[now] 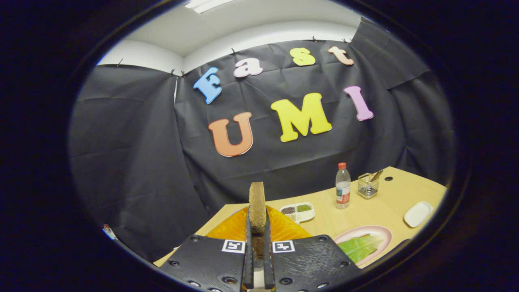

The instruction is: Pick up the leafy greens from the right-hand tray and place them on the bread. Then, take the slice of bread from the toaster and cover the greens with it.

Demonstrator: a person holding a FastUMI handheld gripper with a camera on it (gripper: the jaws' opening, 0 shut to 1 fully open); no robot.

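Brown bread slice, pink plate, green lettuce, orange toaster

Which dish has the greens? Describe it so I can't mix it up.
On the wooden table, look right of the gripper, shut on the bread slice. The pink plate there holds the leafy greens. Unlike the white divided tray, it is round.

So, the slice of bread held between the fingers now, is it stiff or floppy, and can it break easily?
Probably stiff: the slice of bread stands upright well above the gripper, edge-on, without bending. Likely light, since a narrow pinch near its bottom carries it. Its rough, crumbly edge suggests it may crumble if squeezed harder.
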